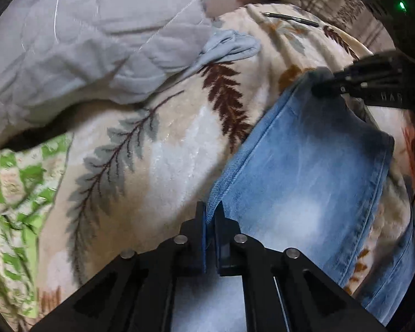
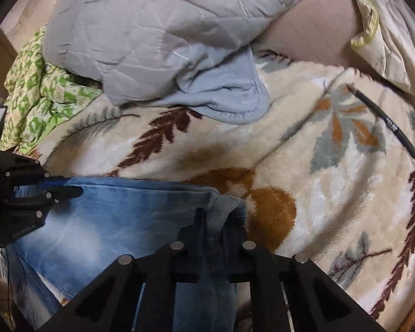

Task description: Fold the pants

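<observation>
Faded blue denim pants (image 1: 312, 177) lie on a cream leaf-patterned blanket (image 1: 163, 144). My left gripper (image 1: 209, 207) is shut on one corner of the denim edge. My right gripper (image 2: 215, 215) is shut on the other corner, where the fabric bunches up between its fingers. The right gripper also shows in the left wrist view (image 1: 326, 85) at the far corner of the pants. The left gripper shows in the right wrist view (image 2: 69, 188) on the pants (image 2: 119, 221) at the left. The edge of the denim spans between the two grippers.
A grey quilted duvet (image 1: 83, 36) lies bunched at the back left, also in the right wrist view (image 2: 157, 36). A green patterned cloth (image 1: 13, 193) lies at the left. A black pen (image 2: 384, 119) lies on the blanket (image 2: 318, 166) to the right. A cream pillow (image 2: 395, 41) sits back right.
</observation>
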